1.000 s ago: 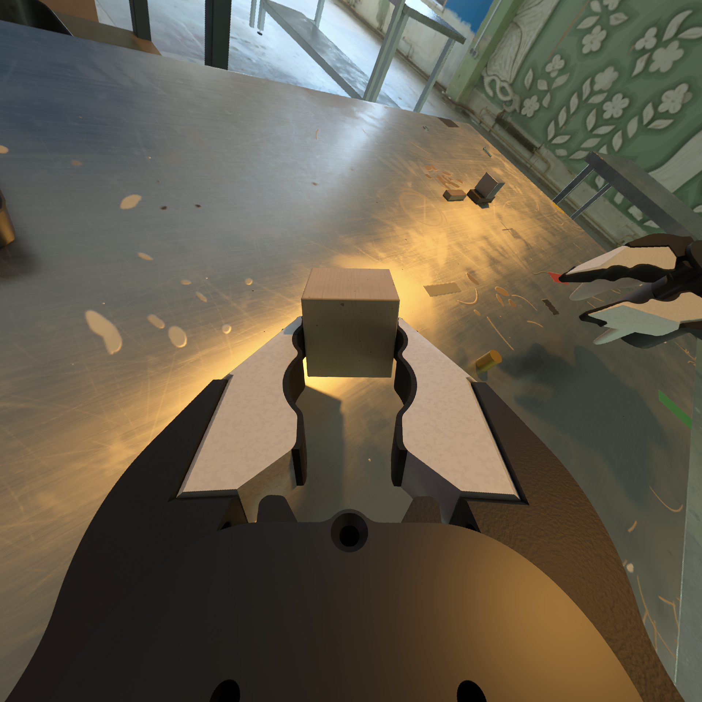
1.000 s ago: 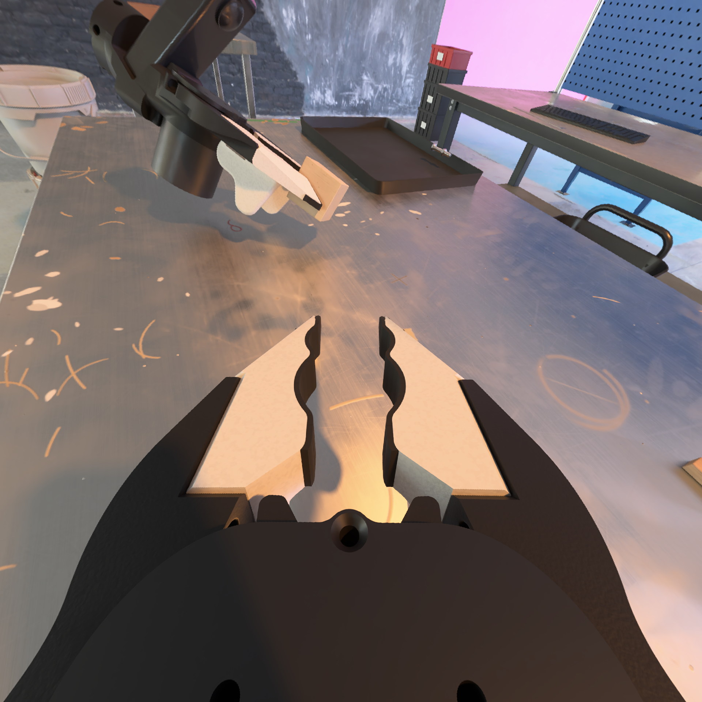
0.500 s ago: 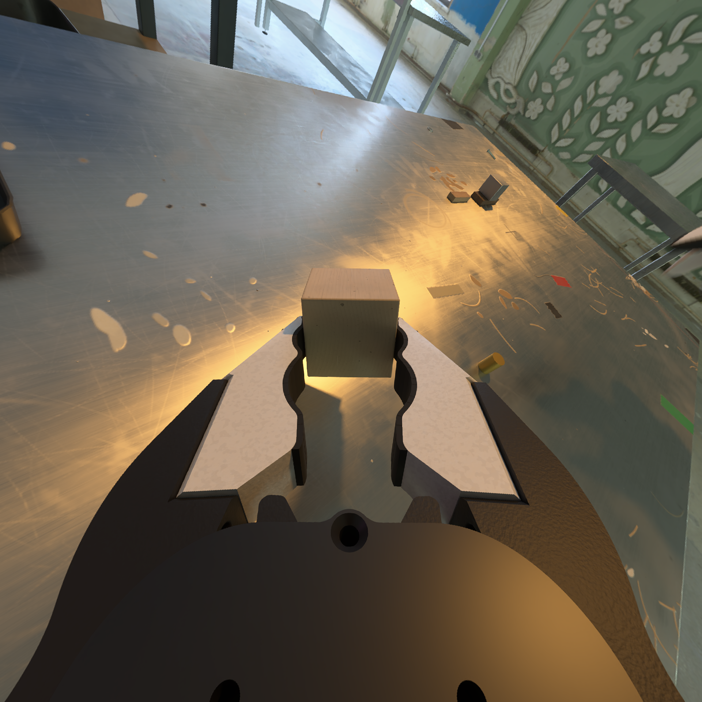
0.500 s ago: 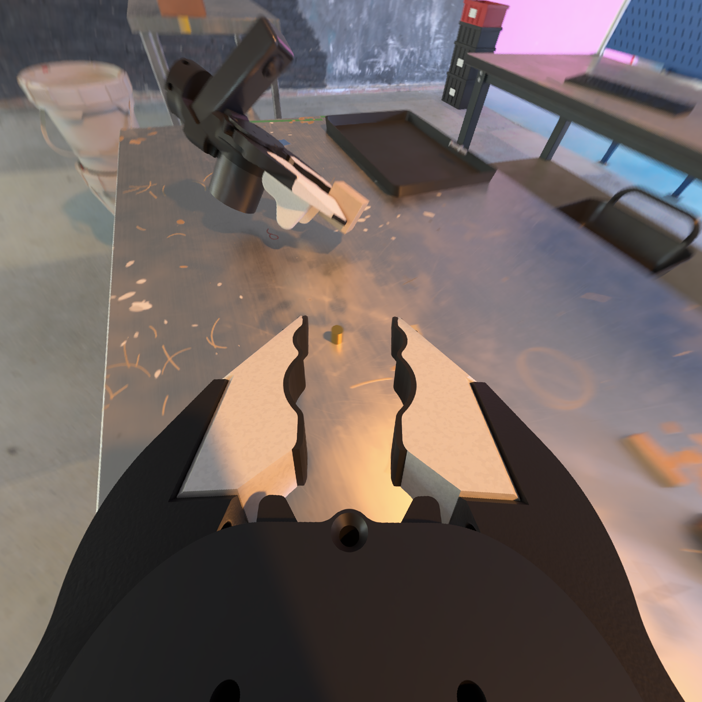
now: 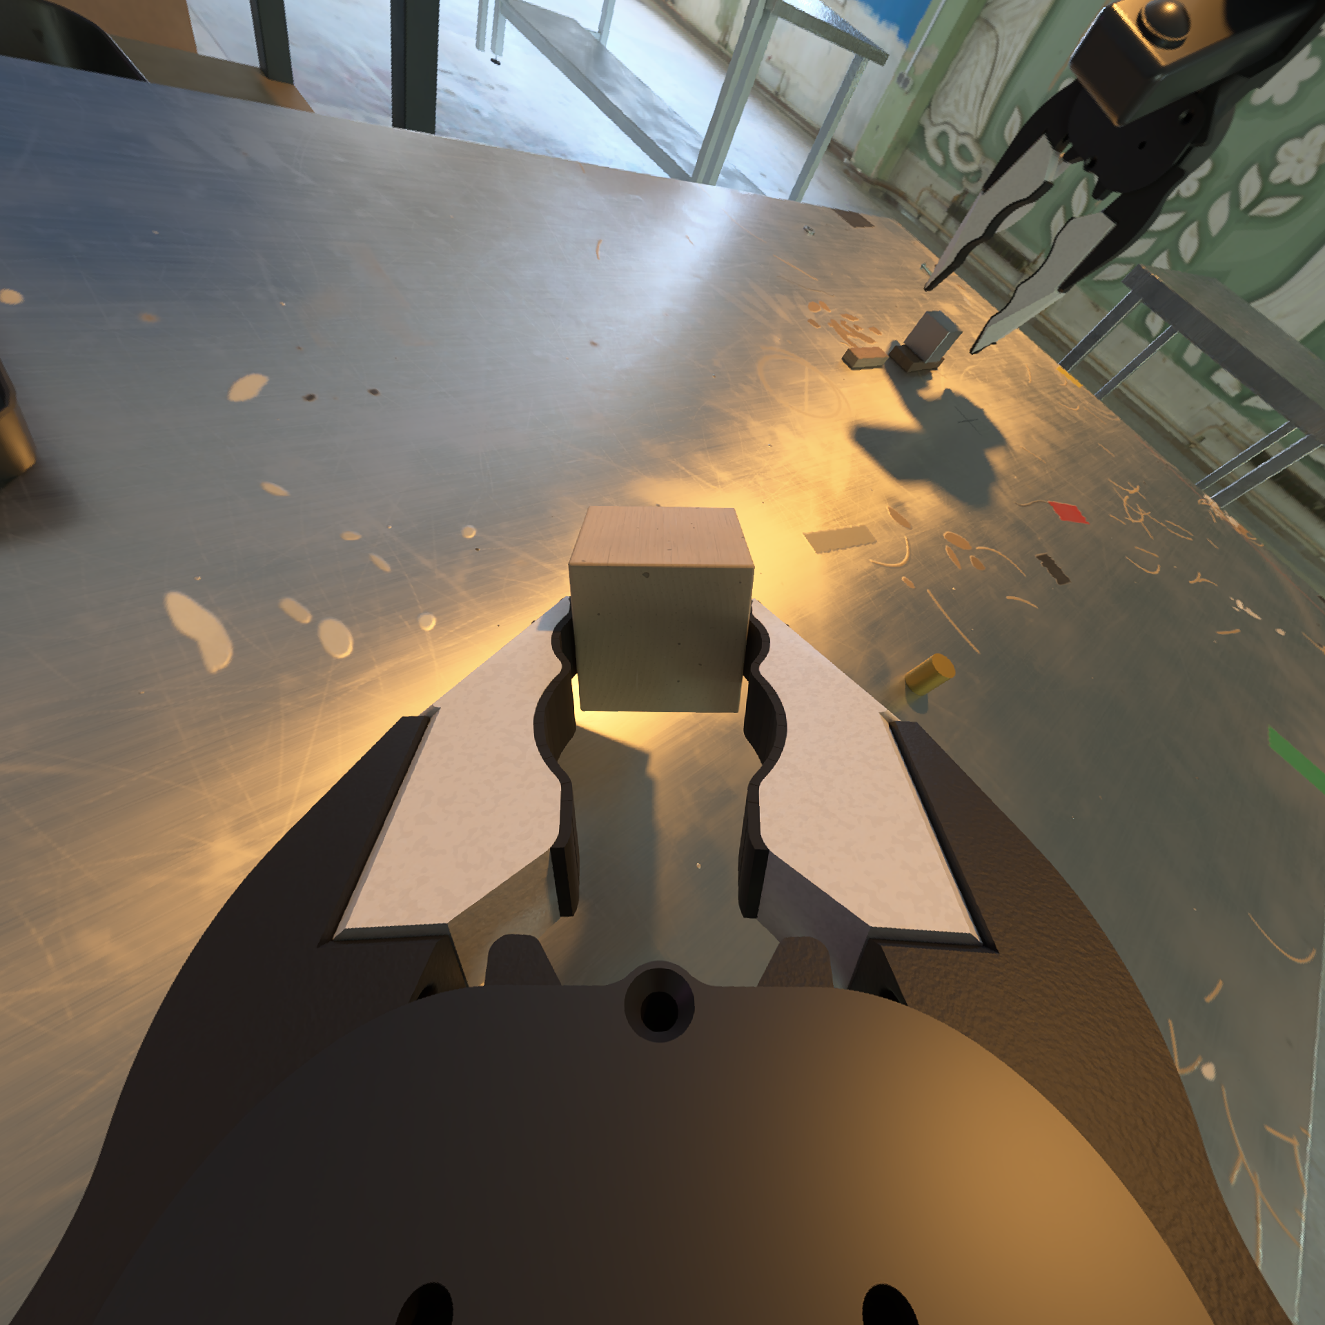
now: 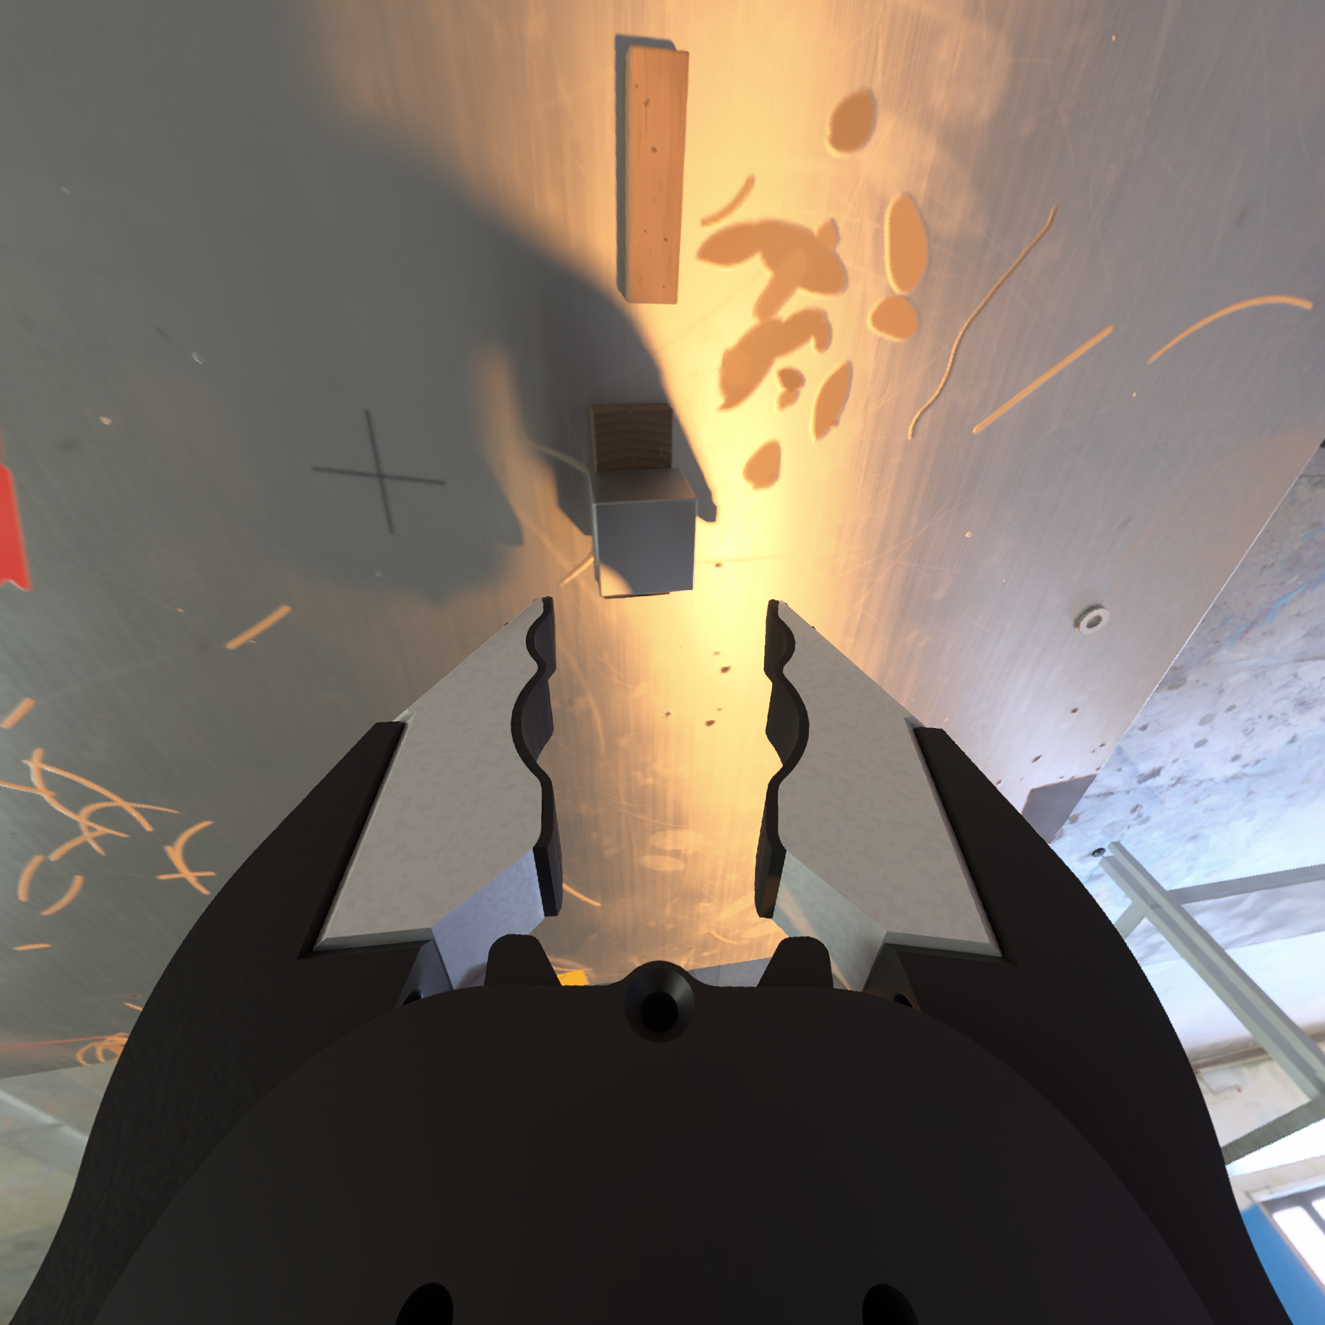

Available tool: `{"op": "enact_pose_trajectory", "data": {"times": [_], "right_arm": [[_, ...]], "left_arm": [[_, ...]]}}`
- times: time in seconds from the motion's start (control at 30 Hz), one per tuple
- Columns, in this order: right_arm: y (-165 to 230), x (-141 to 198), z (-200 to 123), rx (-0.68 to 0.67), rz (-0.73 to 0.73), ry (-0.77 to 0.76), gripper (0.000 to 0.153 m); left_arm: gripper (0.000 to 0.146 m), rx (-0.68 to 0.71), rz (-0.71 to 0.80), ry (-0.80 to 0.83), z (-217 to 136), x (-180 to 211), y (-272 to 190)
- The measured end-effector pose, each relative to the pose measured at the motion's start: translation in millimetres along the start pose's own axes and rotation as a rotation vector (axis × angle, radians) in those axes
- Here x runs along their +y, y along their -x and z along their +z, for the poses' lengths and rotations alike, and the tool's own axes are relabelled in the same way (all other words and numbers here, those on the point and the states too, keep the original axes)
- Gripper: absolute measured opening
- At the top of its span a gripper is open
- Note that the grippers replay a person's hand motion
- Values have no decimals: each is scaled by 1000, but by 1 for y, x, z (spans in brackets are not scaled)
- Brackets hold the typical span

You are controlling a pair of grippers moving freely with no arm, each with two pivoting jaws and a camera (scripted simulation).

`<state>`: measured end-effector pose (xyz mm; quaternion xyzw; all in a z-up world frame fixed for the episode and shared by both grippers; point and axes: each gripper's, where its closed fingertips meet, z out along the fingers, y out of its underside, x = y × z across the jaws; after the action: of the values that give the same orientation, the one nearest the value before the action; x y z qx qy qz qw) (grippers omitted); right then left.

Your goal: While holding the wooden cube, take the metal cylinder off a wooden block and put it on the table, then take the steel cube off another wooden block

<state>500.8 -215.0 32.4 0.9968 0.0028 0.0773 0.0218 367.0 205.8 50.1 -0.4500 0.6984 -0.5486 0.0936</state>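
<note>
My left gripper (image 5: 659,609) is shut on the wooden cube (image 5: 659,616) and holds it above the metal table. The brass-coloured metal cylinder (image 5: 929,674) lies on its side on the table, right of that gripper. The steel cube (image 6: 644,539) sits on a small dark wooden block (image 6: 629,446); it also shows far right in the left wrist view (image 5: 931,335). My right gripper (image 6: 658,609) is open and empty, pointing down just above the steel cube; in the left wrist view it (image 5: 961,315) hangs over the cube. A flat, bare wooden block (image 6: 651,179) lies beyond.
The table edge (image 6: 1118,645) runs close on the right of the steel cube. Paint splashes (image 6: 781,287) and a drawn cross (image 6: 378,469) mark the tabletop. A dark container (image 5: 11,437) stands at the left edge. A second flat block (image 5: 864,356) lies beside the cube's block.
My right gripper has swung away from the metal cylinder, across the table, and now points down over the steel cube with its jaws wider. My left gripper has held still with the wooden cube.
</note>
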Motion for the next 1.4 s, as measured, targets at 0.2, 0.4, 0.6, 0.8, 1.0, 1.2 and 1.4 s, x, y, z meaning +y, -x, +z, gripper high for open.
{"op": "enact_pose_trajectory", "data": {"times": [0.2, 0.4, 0.6, 0.8, 1.0, 1.2, 1.4], "right_arm": [[2, -7, 3, -54, -53, -28, 59], [5, -11, 13, -103, -50, 1, 57], [7, -11, 14, -151, -8, 0, 28], [8, -13, 10, -110, -27, 23, 28], [18, -45, -48, 22, 46, -84, 28], [88, -137, -113, 163, 181, -297, 28], [167, -221, -106, 160, 153, -458, 28]], "left_arm": [[44, 13, -6, 8, 1, 1, -1], [44, 12, -5, 8, 1, 1, 0], [44, 12, 2, 12, 1, 1, -1], [44, 7, 6, 10, 1, 1, -1], [44, 14, 20, 36, 1, 5, -3], [44, 12, 57, 111, 0, 13, -5], [44, 35, 86, 156, -1, 18, -10]]}}
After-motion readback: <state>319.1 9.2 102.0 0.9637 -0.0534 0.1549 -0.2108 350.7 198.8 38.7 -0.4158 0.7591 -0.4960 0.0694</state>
